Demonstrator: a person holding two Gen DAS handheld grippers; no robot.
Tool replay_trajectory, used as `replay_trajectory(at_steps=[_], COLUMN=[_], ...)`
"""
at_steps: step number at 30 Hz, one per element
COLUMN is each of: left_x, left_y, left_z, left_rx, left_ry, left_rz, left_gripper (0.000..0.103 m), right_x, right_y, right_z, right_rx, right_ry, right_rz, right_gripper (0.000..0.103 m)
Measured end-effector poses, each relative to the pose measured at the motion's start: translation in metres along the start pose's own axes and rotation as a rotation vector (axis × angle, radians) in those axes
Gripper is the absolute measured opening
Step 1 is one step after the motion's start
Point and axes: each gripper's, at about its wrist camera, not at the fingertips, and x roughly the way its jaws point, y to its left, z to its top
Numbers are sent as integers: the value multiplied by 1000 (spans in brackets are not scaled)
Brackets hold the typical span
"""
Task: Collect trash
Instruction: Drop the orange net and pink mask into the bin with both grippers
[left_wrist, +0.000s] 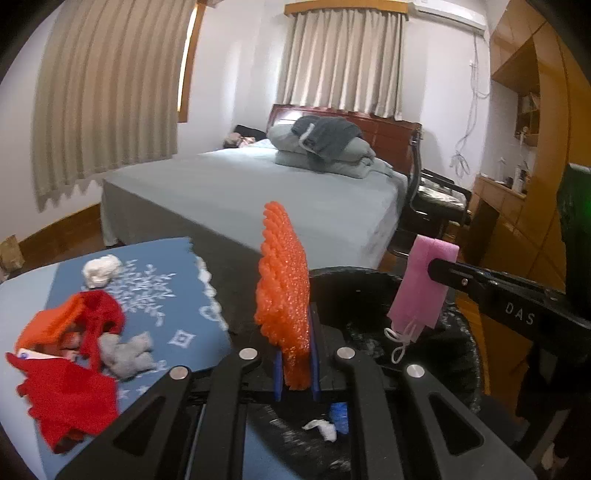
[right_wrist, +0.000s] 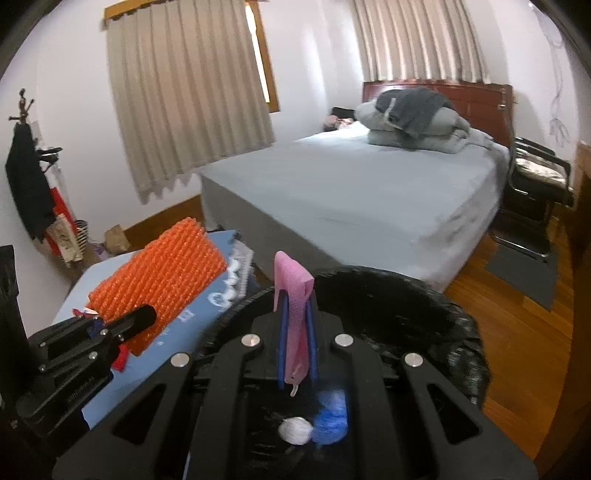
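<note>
Left wrist view: left hand-held gripper pinches an orange mesh upright over the near rim of the black bin. Red rags, a grey wad and a white wad lie on the blue-clothed surface, left.

Right wrist view: right hand-held gripper pinches a pink mask over the bin; white and blue scraps lie inside. Bed far.

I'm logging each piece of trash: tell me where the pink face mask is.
The pink face mask is pinched in the right gripper, above the black-lined bin, right of the orange mesh.
</note>
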Motion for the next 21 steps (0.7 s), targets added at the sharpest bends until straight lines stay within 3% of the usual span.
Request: replay_trajectory(at_steps=[7, 10, 13, 15, 17, 21], left_x=[24, 29, 27, 23, 20, 6], left_y=[-26, -29, -26, -23, -18, -5], left_z=[1, 1, 0, 0, 0, -1], left_rx=[23, 16, 8, 1, -5, -12], left_ry=[27, 43, 38, 33, 27, -1], left_rz=[-72, -99, -98, -85, -69, -7], left_gripper=[13, 34, 47, 52, 61, 76], right_x=[-2, -4, -5, -6, -8, -7], right_y=[-25, -35, -42, -42, -41, -29], right_z=[-10, -13, -13, -12, -12, -11], right_rx=[26, 41, 44, 44, 42, 22], right_ry=[14, 12, 3, -4, -13, -17], right_rz=[-73, -105, -128, -142, -159, -160], right_gripper=[12, 30, 49, 73, 91, 96])
